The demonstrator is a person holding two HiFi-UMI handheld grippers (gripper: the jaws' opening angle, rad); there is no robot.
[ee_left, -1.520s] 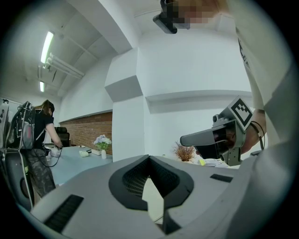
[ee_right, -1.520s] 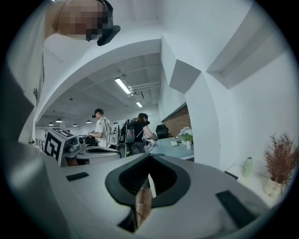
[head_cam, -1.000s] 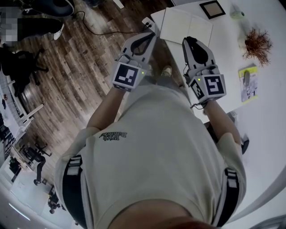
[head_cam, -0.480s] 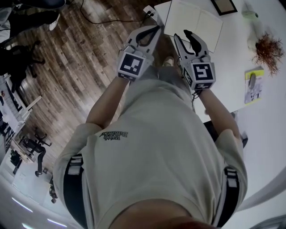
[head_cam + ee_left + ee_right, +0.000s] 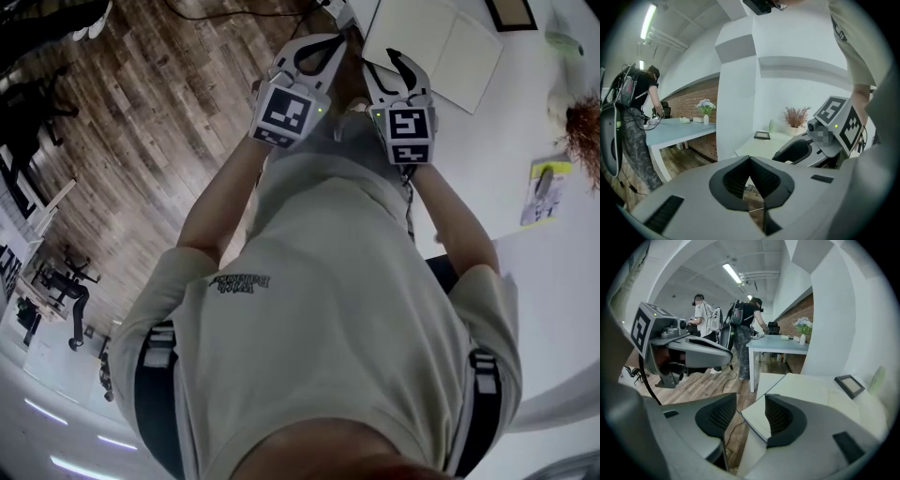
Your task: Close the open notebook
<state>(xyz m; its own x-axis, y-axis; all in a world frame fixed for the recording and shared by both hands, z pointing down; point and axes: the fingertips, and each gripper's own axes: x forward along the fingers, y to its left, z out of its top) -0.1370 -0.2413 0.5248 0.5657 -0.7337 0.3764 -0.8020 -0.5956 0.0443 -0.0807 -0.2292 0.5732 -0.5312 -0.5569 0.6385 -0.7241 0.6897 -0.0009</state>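
The open notebook (image 5: 441, 47) lies flat on the white table (image 5: 562, 281), its cream pages up and its near corner at the table edge. My right gripper (image 5: 403, 67) hangs just short of that corner, over the table's edge. Its jaws are opening with nothing pressed between them. In the right gripper view the notebook (image 5: 806, 390) shows beyond the spread jaws of the right gripper (image 5: 751, 401). My left gripper (image 5: 333, 42) is over the wooden floor beside the table, left of the notebook. Its jaws are shut and hold nothing, and in its own view the left gripper (image 5: 750, 159) shows the tips meeting.
A dark picture frame (image 5: 511, 11) lies past the notebook. A dried plant (image 5: 586, 127) and a yellow-green leaflet (image 5: 544, 192) sit to the right. A power strip (image 5: 342, 11) lies by the table corner. Two people (image 5: 745, 333) stand at a blue table (image 5: 780, 343) further off.
Both grippers have come down and moved closer to the notebook's near corner. The right gripper's jaws have gone from shut to wide apart. The left jaws stay shut.
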